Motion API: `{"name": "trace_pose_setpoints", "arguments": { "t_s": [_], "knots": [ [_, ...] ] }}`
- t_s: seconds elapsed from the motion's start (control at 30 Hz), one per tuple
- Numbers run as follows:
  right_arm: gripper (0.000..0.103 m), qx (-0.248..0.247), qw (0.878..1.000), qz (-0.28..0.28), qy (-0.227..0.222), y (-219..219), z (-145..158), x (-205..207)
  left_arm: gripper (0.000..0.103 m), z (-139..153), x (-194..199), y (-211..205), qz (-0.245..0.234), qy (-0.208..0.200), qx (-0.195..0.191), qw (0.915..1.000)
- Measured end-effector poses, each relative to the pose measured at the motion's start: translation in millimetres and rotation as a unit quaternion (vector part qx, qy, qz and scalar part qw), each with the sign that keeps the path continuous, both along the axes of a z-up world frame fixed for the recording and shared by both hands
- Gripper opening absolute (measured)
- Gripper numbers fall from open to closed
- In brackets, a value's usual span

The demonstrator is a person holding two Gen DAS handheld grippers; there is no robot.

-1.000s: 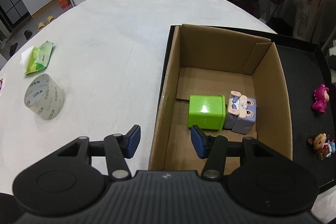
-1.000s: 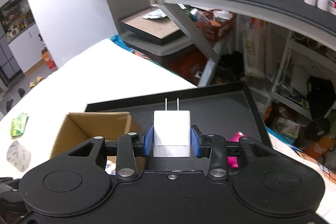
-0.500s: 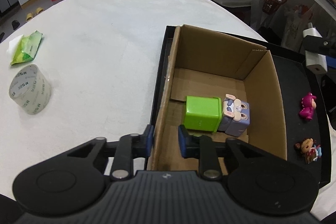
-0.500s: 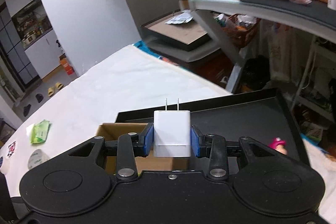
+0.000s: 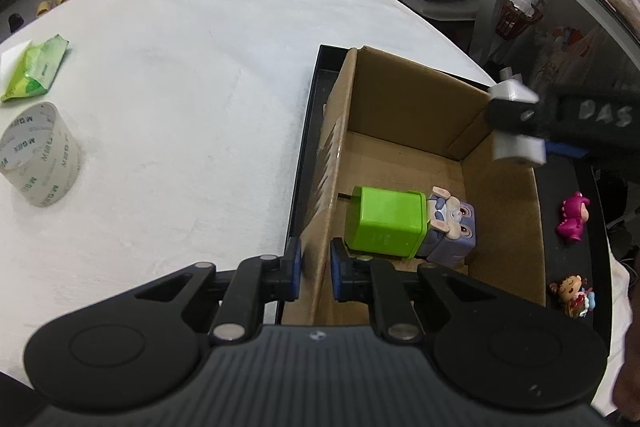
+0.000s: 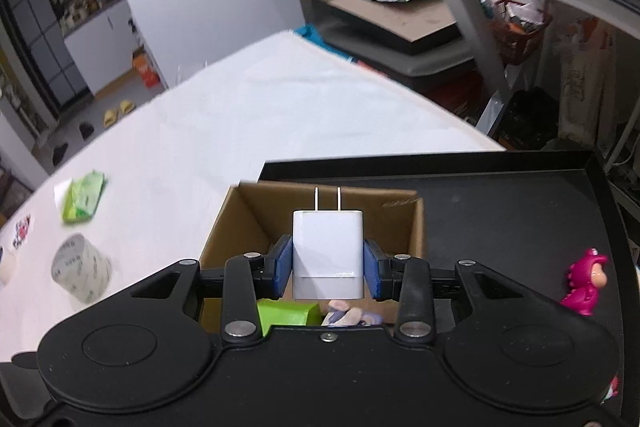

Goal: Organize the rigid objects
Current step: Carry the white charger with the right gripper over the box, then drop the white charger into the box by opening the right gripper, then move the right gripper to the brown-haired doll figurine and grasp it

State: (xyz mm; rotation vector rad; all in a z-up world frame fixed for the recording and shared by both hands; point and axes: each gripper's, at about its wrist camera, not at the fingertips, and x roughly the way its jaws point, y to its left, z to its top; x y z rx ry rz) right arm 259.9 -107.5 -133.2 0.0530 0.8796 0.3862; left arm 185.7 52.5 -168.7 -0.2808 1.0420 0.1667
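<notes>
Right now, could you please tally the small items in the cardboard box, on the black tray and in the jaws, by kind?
Toy figures: 3
Green cube: 1
White charger plug: 1
Total: 5

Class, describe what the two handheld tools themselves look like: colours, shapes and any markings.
Both are alike. The left tool and the right tool each have a black plastic body with two round discs, black linkage arms with silver rivets, and blue pads on the fingertips. The left tool's body shows a ribbed dark grey panel. Blurred white lettering marks the side of the right tool. No cables or sleeves show.
</notes>
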Motion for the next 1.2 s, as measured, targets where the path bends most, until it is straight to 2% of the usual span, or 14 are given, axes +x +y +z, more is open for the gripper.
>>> {"name": "trace_pose_setpoints", "arguments": {
  "t_s": [0.3,0.4,0.53,0.83,1.07,1.2],
  "knots": [
    [0.039,-0.008,0.999,0.032,0.039,25.0,-17.0,2.5,0.014,-6.8,2.4,12.7,0.001,0.006,-0.03,0.9995],
    [0.043,-0.006,0.999,0.028,0.04,24.4,-17.3,3.5,0.014,-8.0,3.5,15.2,0.0,0.008,-0.036,0.9993],
    [0.043,-0.004,0.999,0.019,0.039,19.4,-15.0,5.4,0.015,-8.2,5.8,15.9,-0.002,0.012,-0.038,0.9992],
    [0.053,-0.01,1.0,-0.003,0.029,5.5,-8.6,-2.7,0.018,-4.9,9.6,9.5,-0.005,0.018,-0.019,0.9996],
    [0.054,0.0,0.999,-0.032,0.015,-18.4,1.6,-13.6,0.018,-0.6,10.3,3.7,-0.005,0.024,0.002,0.9997],
    [0.061,-0.005,0.998,-0.057,0.005,-33.6,5.6,-20.6,0.019,3.7,8.2,-2.2,-0.006,0.028,0.015,0.9995]
  ]
}}
